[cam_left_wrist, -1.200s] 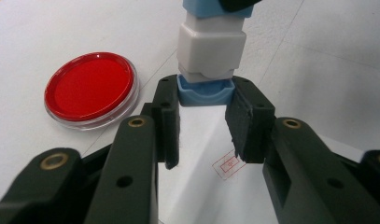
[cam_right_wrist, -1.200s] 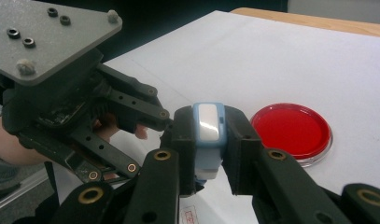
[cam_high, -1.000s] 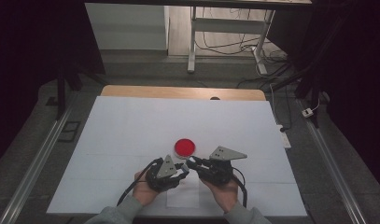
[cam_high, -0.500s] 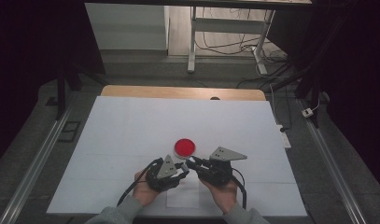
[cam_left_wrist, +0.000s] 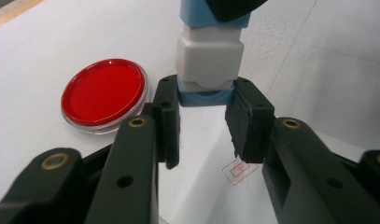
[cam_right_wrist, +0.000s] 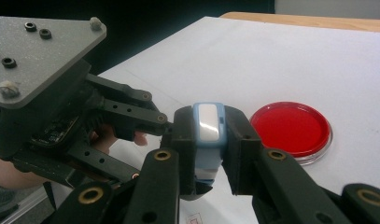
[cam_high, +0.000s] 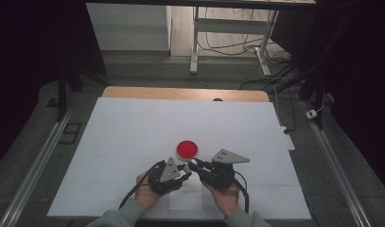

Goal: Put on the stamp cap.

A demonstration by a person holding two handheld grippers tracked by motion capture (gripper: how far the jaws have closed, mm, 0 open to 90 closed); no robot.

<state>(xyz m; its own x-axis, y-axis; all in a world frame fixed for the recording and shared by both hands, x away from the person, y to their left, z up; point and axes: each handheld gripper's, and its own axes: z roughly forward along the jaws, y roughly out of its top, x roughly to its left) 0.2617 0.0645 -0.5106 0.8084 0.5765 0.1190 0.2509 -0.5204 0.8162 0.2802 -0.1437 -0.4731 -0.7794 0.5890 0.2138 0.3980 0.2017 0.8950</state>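
Both grippers are holding 1 small block point(cam_left_wrist: 210, 58) together, near the lower middle of the high view. The block is white in the middle with a pale blue part at each end. In the left gripper view, the left gripper point(cam_left_wrist: 204, 119) is clamping the nearer blue end between its pads, in the centre of the frame. In the right gripper view, the right gripper point(cam_right_wrist: 210, 151) is pressing its 2 pads on the sides of the same block, a little below the centre. The block is hanging just above the white sheet point(cam_high: 133, 127), not resting on it.

A red dish point(cam_high: 187, 149) is lying on the sheet just above the grippers in the high view, close to them but apart.

I judge that the step in hand is a handling of the block with 2 tools, probably pulling a blue end off or handing it over. The next move is asking for 1 gripper to stay firm while the other pulls straight along the block, without twisting.
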